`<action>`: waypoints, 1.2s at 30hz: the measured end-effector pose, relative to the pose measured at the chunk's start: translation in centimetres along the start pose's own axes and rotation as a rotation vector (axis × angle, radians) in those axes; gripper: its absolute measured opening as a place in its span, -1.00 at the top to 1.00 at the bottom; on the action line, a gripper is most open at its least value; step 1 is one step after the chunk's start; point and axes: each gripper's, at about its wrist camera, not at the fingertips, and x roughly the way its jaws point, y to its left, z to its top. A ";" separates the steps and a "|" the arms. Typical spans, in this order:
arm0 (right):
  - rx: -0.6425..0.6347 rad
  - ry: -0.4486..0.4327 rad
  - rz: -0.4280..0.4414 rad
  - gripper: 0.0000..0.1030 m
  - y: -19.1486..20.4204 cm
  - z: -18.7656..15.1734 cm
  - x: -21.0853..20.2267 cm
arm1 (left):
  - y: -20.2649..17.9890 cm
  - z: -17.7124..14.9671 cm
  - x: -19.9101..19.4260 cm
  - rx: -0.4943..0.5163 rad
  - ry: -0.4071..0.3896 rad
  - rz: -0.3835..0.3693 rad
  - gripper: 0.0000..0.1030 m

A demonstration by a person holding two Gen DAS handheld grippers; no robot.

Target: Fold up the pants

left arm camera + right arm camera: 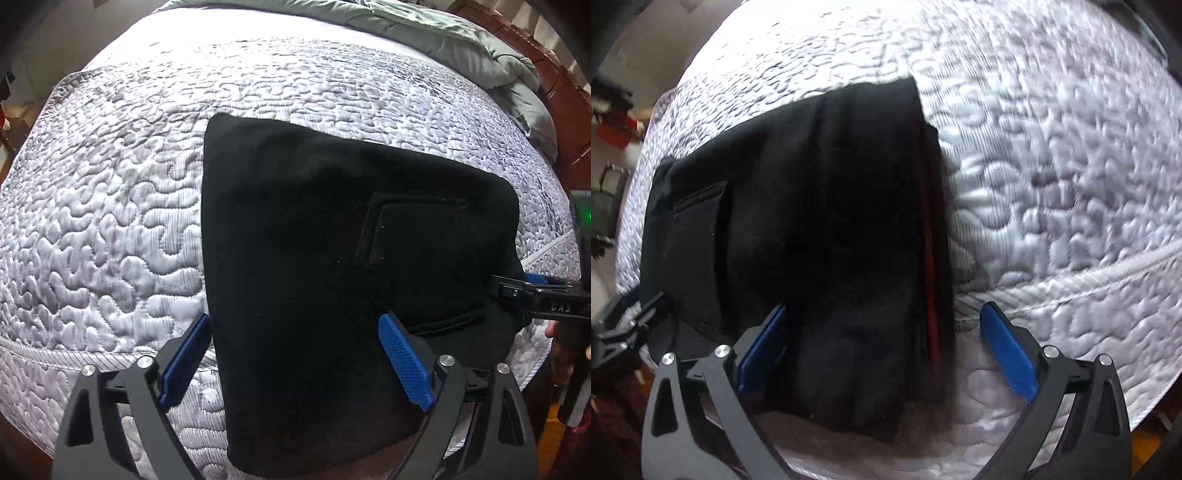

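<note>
Black pants [332,258] lie folded into a compact block on the quilted mattress [110,221], a pocket seam facing up. My left gripper [295,332] hangs open above the near left part of the block, its blue pads [402,358] wide apart and pressing nothing. The right gripper [524,284] shows at the block's right edge in the left wrist view. In the right wrist view the pants [812,240] fill the left half, a red stripe along their right edge. My right gripper [884,325] stands open over that edge, one pad above cloth, one above mattress.
A grey-green blanket [461,40] is bunched at the far side of the bed, beside a wooden headboard [554,85]. The mattress front edge [1071,280] runs close to the grippers. Dark clutter and a red item [613,133] sit beyond the bed on the left.
</note>
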 end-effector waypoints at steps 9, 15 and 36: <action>0.039 0.003 0.077 -0.96 -1.5 -0.8 0.5 | 0.2 -0.1 0.7 0.001 0.005 -0.014 -0.94; 0.012 0.010 0.084 -0.96 -1.3 -1.0 0.4 | 0.9 -0.4 0.6 -0.017 0.062 -0.141 -0.92; -0.041 0.008 0.158 -0.27 -0.6 -0.6 -0.9 | 1.4 0.9 0.6 -0.029 0.052 -0.222 -0.11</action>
